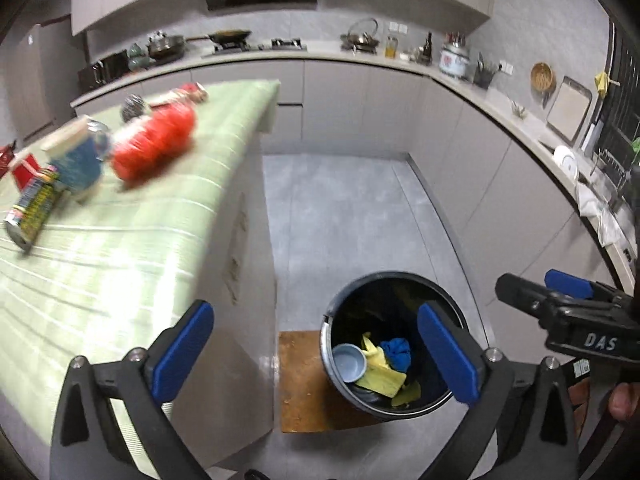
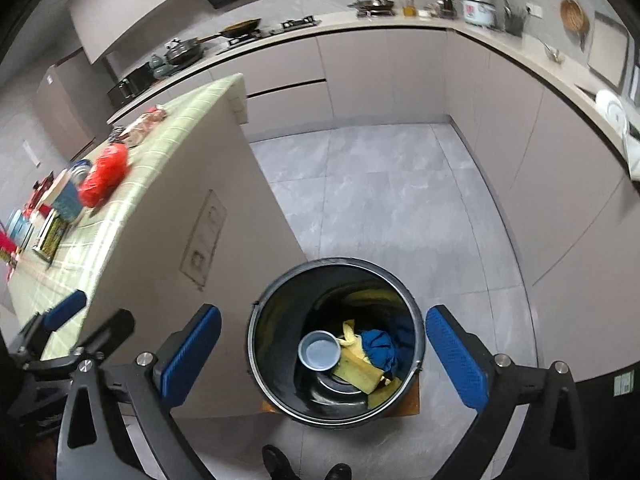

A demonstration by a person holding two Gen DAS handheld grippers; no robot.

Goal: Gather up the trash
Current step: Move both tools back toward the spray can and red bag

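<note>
A black trash bin (image 1: 340, 384) (image 2: 264, 372) stands on the floor beside the island. It holds a grey-blue bowl (image 2: 319, 350), a blue cloth (image 2: 380, 350) and yellow scraps (image 2: 360, 374). My left gripper (image 1: 320, 356) is open and empty, above the island's edge and the bin. My right gripper (image 2: 324, 356) is open and empty, right over the bin. On the green-tiled island (image 1: 120, 248) lie a red bag (image 1: 154, 140), a blue carton (image 1: 78, 158) and a tipped can (image 1: 32, 210).
A brown mat (image 1: 300, 384) lies under the bin. The island wall (image 2: 192, 208) is left of the bin. Kitchen counters (image 1: 460, 84) with pans and a cooker run along the back and right. Grey floor (image 2: 380, 200) lies beyond the bin.
</note>
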